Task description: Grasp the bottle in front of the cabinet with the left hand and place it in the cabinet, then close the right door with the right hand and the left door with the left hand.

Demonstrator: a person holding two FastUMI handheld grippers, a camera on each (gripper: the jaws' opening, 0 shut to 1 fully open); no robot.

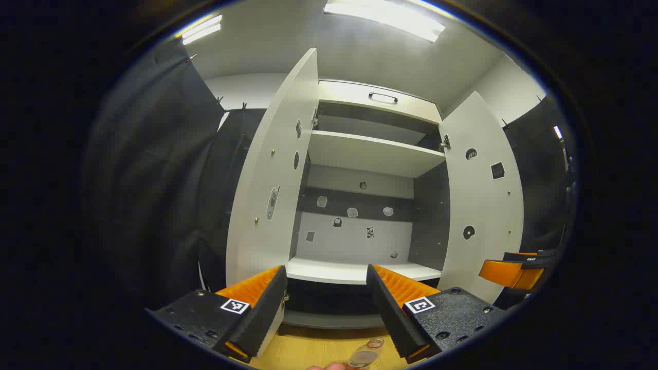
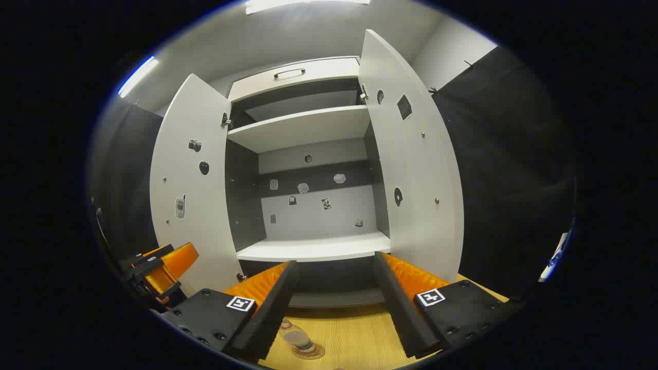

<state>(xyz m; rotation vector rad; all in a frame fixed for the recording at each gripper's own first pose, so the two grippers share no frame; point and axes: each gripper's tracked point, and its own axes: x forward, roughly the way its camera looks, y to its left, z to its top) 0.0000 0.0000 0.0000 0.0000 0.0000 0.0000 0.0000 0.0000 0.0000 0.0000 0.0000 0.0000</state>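
- The left gripper (image 1: pixel 326 308) is held wide open with nothing between its fingers, facing the open cabinet (image 1: pixel 360 154).
- The bottle (image 1: pixel 366 353) is seen standing on the wooden table (image 1: pixel 308 349) just below the left gripper, in front of the cabinet; in the right gripper view it (image 2: pixel 300 343) stands on the table (image 2: pixel 354 339) near that gripper's left finger.
- The right gripper (image 2: pixel 334 306) is also spread wide and holds nothing.
- Both doors are swung open: the left door (image 1: pixel 272 174) and the right door (image 1: pixel 483 190) flank bare shelves.
- The right gripper (image 1: pixel 514 270) is seen just beside the right door in the left gripper view.
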